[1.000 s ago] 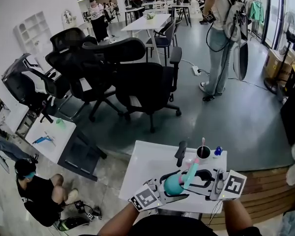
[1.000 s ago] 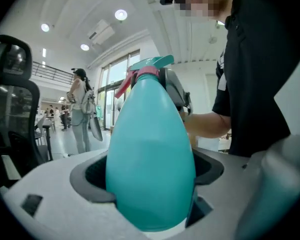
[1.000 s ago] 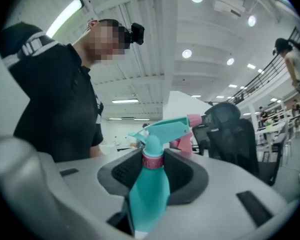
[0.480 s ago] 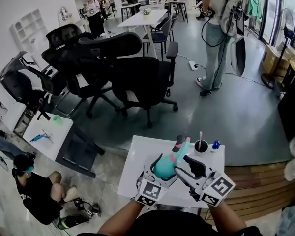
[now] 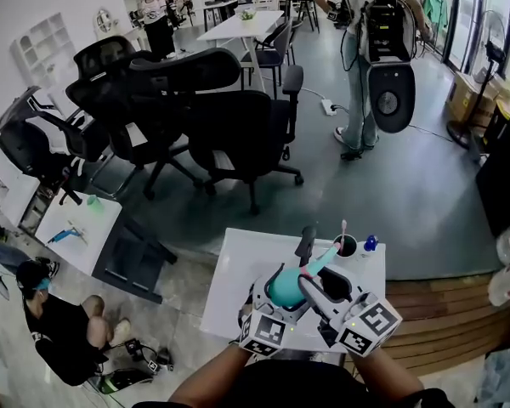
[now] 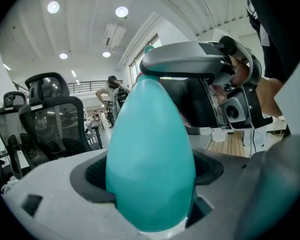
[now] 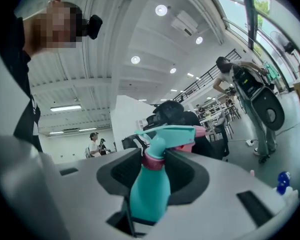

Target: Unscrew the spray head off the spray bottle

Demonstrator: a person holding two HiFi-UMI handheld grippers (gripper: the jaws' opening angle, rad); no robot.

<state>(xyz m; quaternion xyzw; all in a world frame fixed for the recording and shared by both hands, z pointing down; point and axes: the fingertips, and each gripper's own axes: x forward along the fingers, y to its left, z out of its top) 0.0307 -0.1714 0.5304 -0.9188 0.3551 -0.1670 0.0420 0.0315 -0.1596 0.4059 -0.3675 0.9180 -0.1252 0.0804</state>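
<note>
A teal spray bottle point(image 5: 283, 286) is held above the white table point(image 5: 234, 283), tilted, with its spray head point(image 5: 325, 258) pointing up and to the right. My left gripper point(image 5: 276, 289) is shut on the bottle's fat body point(image 6: 150, 154). My right gripper point(image 5: 313, 277) reaches in from the right at the neck. In the right gripper view its jaws flank the pink collar point(image 7: 152, 160) under the teal spray head point(image 7: 171, 133). They are closing, and no pad is plainly pressing on it. In the left gripper view the right gripper point(image 6: 200, 64) sits over the bottle's top.
On the table's far edge stand a dark cup with a brush point(image 5: 347, 246), a small blue thing point(image 5: 371, 243) and a black object point(image 5: 306, 243). Beyond are black office chairs point(image 5: 221, 126), a standing person point(image 5: 370, 49), a person sitting on the floor point(image 5: 55, 334) and a small white table point(image 5: 72, 223).
The right gripper has swung in from the right side to the bottle's neck. Both grippers and the bottle have shifted a little left and farther up the table.
</note>
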